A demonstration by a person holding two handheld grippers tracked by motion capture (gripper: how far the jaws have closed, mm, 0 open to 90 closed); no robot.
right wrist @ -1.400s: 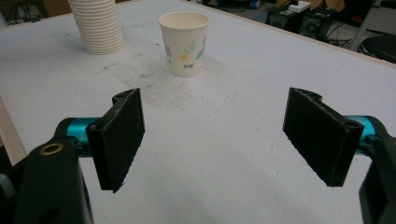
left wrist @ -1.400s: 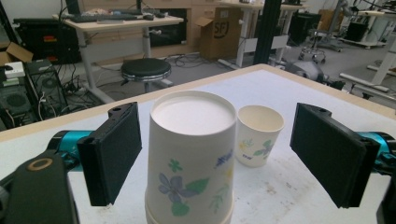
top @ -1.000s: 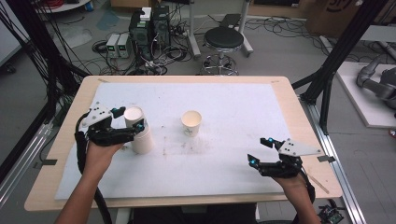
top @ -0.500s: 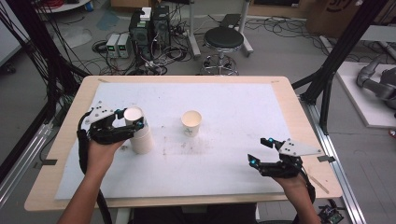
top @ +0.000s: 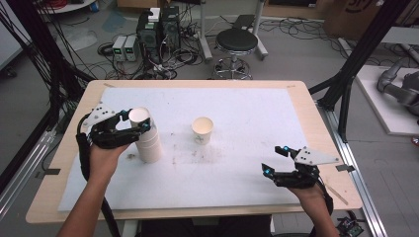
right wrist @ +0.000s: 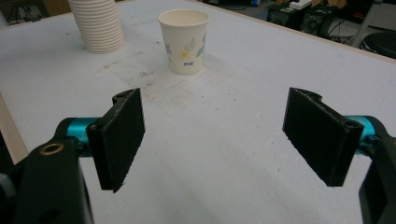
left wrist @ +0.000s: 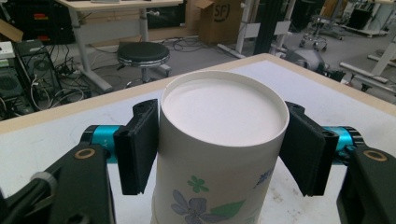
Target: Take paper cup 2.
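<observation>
White-covered table (top: 237, 168), cables and a stool behind. Taking the top cup (left wrist: 219, 140) off the cup stack (top: 148, 140), left of the lone cup (top: 202, 130): left gripper (top: 133, 126) clamped on it. Next, probably lifting straight up without dragging the stack; right gripper (top: 276, 160) idle and wide open, well right of the stack.

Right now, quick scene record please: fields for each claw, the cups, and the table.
left claw: jaws on both sides of the top cup, pads at its wall
top cup: white paper, flower print, topmost of the cup stack
cup stack: upright, left part of the table
single cup: upright, alone near the middle, apart from the stack
right claw: open, nothing between the jaws, over the near right part of the table
table: white sheet on a wooden top, faint stains near the cups
</observation>
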